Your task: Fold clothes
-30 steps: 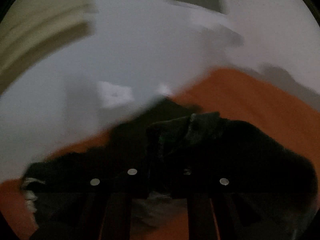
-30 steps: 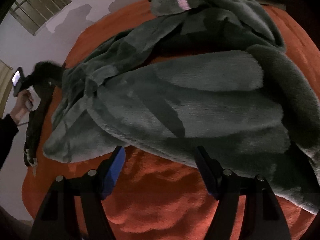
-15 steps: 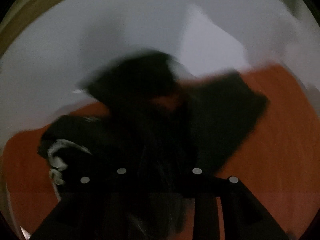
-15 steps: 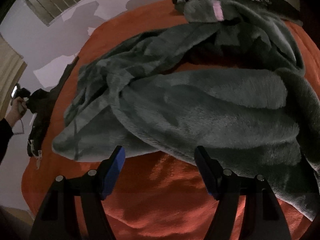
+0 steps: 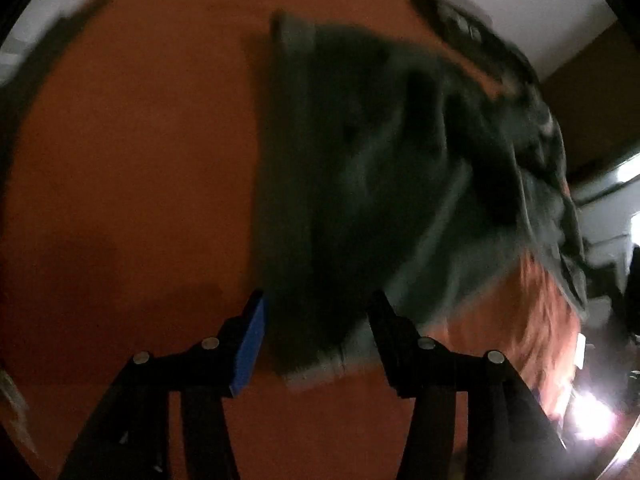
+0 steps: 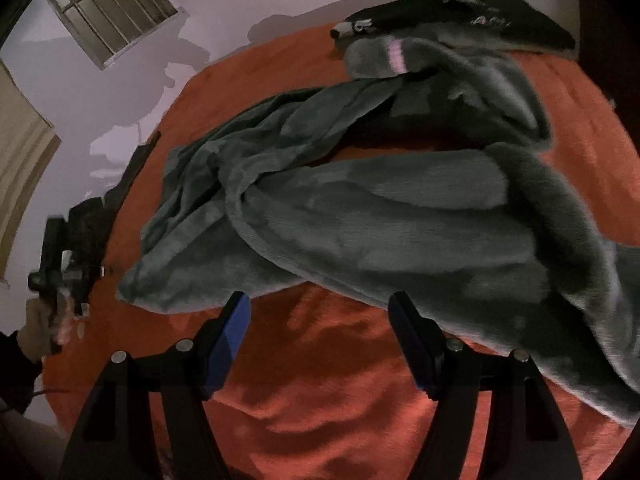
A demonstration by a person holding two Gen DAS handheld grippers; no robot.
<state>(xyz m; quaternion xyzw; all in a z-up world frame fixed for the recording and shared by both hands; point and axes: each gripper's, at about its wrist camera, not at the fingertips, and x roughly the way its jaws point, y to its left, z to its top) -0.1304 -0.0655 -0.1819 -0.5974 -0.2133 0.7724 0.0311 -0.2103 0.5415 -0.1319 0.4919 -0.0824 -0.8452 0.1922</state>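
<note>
**Inspector:** Report the garment's position and orientation.

**Operator:** From my right wrist view, the grey fleece lies crumpled on the orange bedspread. Its long axis runs diagonally, from a loose end just beyond the right gripper up toward the far edge of the bedspread. There, a folded part with a pink band points at a black garment lying along that edge.

**Inspector:** State of the right gripper?

**Operator:** Wide apart, nothing between the blue pads. It hangs over bare bedspread, just short of the fleece.

**Inspector:** And the left?

**Operator:** My left view is badly blurred. The left gripper has its jaws opening. A hemmed corner of the fleece sits in the gap, but the pads are not pressing on it. From that corner the fleece stretches away up the bedspread.

**Inspector:** Anything else near the fleece?

**Operator:** In the right view, a hand at the bedspread's left edge holds the left gripper, well apart from the fleece.
</note>
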